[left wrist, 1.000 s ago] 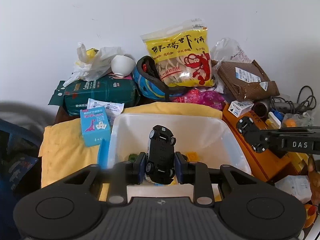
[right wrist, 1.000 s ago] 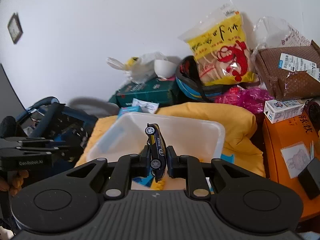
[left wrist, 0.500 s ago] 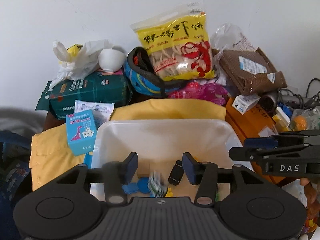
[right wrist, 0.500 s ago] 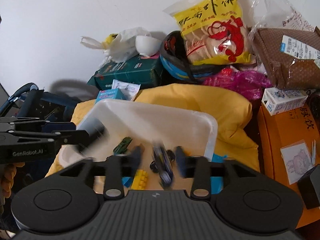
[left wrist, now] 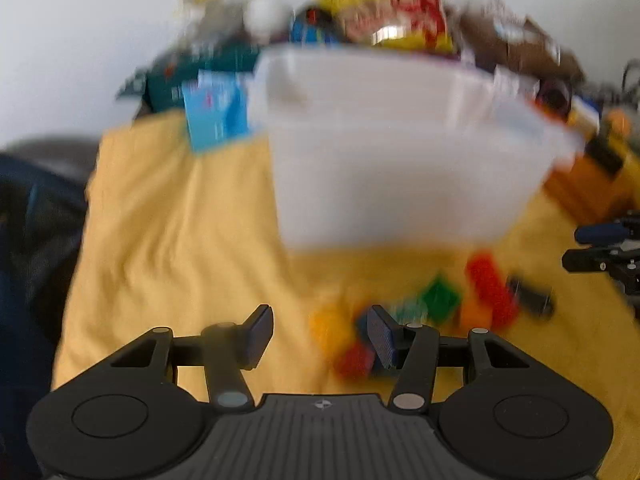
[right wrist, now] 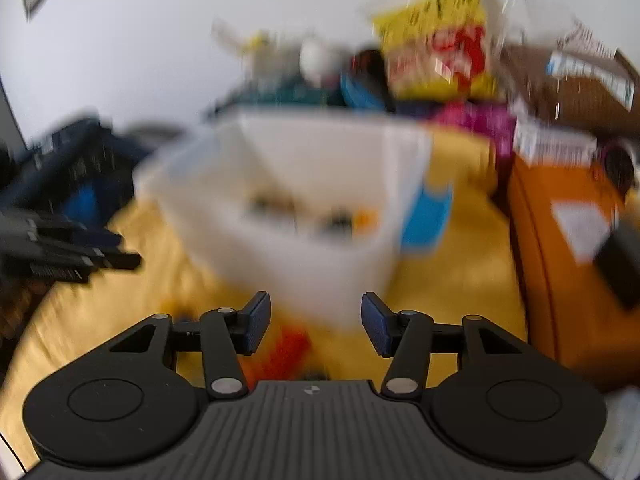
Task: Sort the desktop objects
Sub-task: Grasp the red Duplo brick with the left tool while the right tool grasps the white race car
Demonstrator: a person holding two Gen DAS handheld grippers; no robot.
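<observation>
Both tongs released, empty: left tongs [left wrist: 318, 332], right tongs [right wrist: 314, 320]. Some toys in white bin [right wrist: 320, 264]; coloured blocks [left wrist: 486, 292] remain on yellow cloth [left wrist: 168, 240].

A white bin [left wrist: 400, 152] sits on a yellow cloth [left wrist: 168, 240]; the blurred blocks [left wrist: 488, 288] are red, green, orange and yellow; the fingers [right wrist: 256, 322] are dark blue.

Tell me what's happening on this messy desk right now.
A person is sorting small toys into a white plastic bin on a yellow cloth. Both handheld grippers are open and empty: the left gripper hangs low over loose coloured blocks on the cloth in front of the bin, and the right gripper is near a red block. A few blurred small pieces already lie in the bin.
</observation>
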